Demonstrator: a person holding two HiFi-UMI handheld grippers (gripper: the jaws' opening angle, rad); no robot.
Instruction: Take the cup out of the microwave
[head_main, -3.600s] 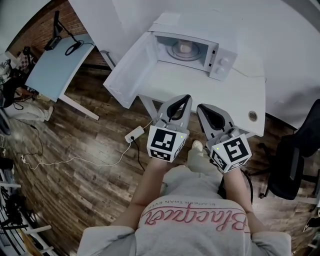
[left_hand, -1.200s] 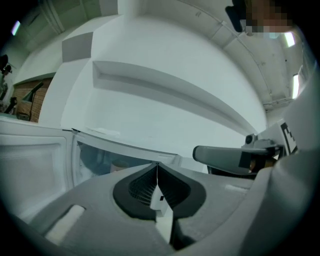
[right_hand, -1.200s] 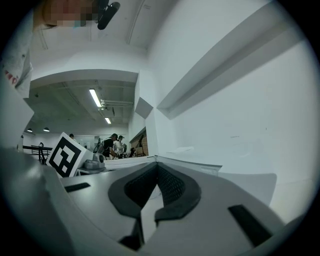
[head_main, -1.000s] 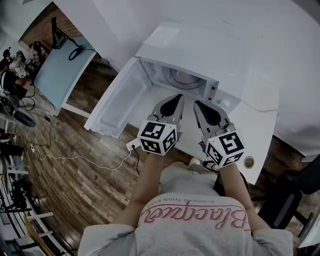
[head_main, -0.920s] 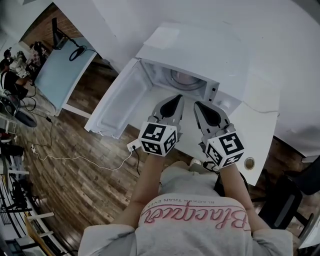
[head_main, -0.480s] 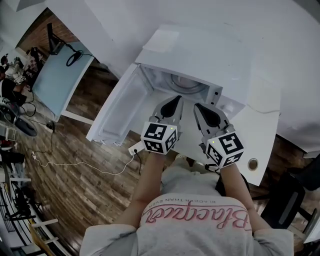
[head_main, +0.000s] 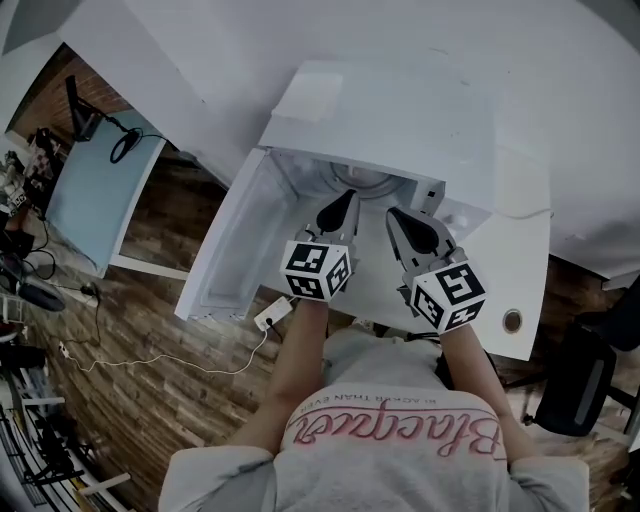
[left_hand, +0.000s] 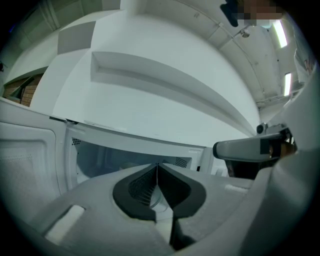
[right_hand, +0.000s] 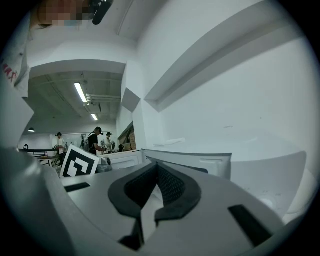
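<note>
The white microwave (head_main: 385, 120) stands on the white table with its door (head_main: 235, 240) swung open to the left. Only the rim of its turntable (head_main: 362, 181) shows in the head view, and no cup is visible there. My left gripper (head_main: 346, 196) is shut and empty, its tips at the mouth of the cavity. In the left gripper view its jaws (left_hand: 157, 165) meet in front of the cavity (left_hand: 115, 157), whose inside is dim. My right gripper (head_main: 393, 213) is also shut and empty, just short of the microwave's front by the control panel (right_hand: 200, 162).
The white table (head_main: 520, 250) has a round cable hole (head_main: 512, 321) at its near right. A power strip (head_main: 272, 313) lies on the wood floor below the door. A blue desk (head_main: 95, 190) stands at left, a black chair (head_main: 575, 385) at right. People (right_hand: 95, 140) stand far off.
Both grippers have moved forward toward the microwave, the left one farther, up to the cavity mouth. The microwave now sits closer below the head view. Both jaws stayed shut.
</note>
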